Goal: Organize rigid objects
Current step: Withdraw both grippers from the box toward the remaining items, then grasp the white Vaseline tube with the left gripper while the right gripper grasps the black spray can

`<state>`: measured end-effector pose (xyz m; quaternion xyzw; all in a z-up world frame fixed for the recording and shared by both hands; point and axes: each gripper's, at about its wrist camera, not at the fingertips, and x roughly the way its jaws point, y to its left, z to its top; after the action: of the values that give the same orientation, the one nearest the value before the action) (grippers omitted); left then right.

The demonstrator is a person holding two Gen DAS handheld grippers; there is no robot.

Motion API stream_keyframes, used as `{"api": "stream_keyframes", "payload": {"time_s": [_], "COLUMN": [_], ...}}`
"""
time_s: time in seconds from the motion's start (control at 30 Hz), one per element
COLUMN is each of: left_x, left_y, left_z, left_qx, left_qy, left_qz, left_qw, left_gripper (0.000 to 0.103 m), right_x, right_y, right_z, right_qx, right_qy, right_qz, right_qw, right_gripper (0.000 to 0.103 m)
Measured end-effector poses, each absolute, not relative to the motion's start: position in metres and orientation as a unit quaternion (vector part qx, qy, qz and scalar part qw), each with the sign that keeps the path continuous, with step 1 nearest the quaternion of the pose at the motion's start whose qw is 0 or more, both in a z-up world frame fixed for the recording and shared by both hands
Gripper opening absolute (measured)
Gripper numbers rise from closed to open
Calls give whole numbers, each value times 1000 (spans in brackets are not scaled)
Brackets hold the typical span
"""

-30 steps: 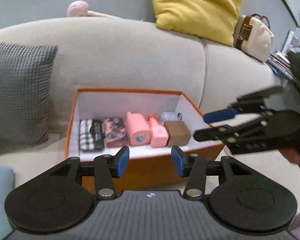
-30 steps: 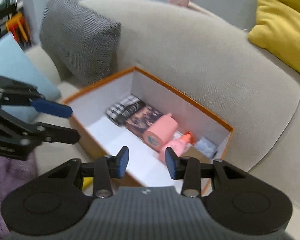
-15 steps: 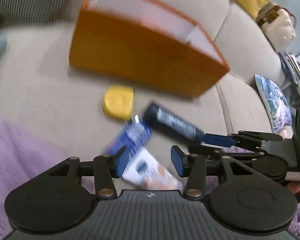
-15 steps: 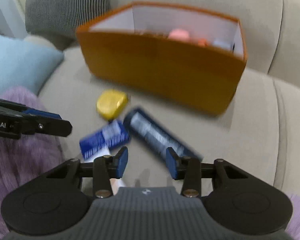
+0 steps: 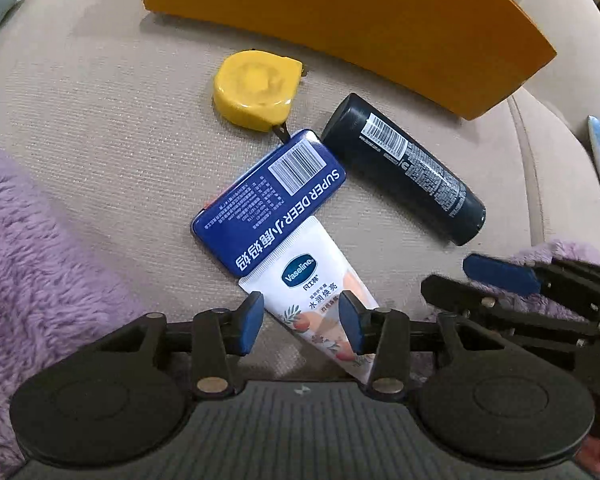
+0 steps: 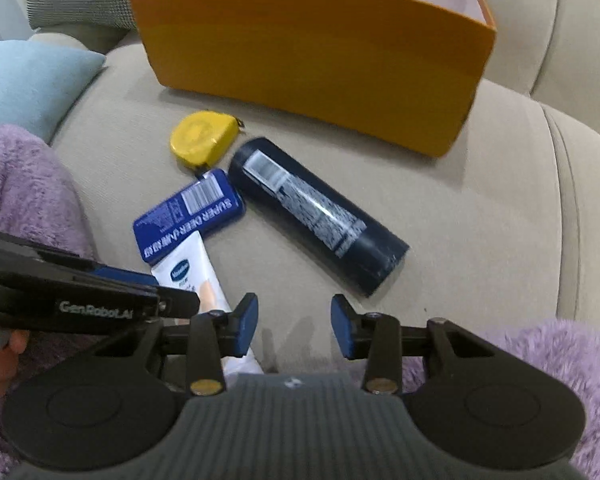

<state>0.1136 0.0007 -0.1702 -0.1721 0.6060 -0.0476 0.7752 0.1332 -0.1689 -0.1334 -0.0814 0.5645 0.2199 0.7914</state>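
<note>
Tools now lower than before: left tool (image 5: 300, 322) narrowing astride Vaseline tube (image 5: 320, 304), right tool (image 6: 293, 326) part-open, empty.

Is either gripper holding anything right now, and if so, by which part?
Nothing is held. The left gripper straddles the white tube with its pads clear of it, its jaws having just been closing. The right gripper is open over bare sofa.
</note>
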Motion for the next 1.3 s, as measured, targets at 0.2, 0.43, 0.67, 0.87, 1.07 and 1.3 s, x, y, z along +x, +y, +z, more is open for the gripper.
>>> {"api": "stream_keyframes", "payload": {"time_s": [0.2,0.43,0.67,0.87,1.07,1.3], "left_x": [115,114,114,128,128,129], "left_y": [1,-4,-12,-11,-8,-4], "left_z": [-179,-162,-158,-171,-167,-144], "left_qx": [-198,-174,-173,-211,-218,-191], "left_qy": [598,554,549,570,559,537], "left_qz": [-57,-87,-120,-114,-131,-135], "left_qw": [775,809,809,786,789,811], "left_gripper": [55,22,18,22,17,14], "right_x": [135,134,136,139,143,149], "right_y": [-170,-173,-170,-170,-169,-158], "right_z": [-141,-143,-147,-151,-146,-125], "right_qx": [-80,-74,-74,-69,-68,-105], "right_qy": [591,601,607,616,611,569], "right_qz": [213,211,215,211,213,244], "right_qw": [774,768,761,756,760,778], "right_gripper": [41,41,38,38,38,38]}}
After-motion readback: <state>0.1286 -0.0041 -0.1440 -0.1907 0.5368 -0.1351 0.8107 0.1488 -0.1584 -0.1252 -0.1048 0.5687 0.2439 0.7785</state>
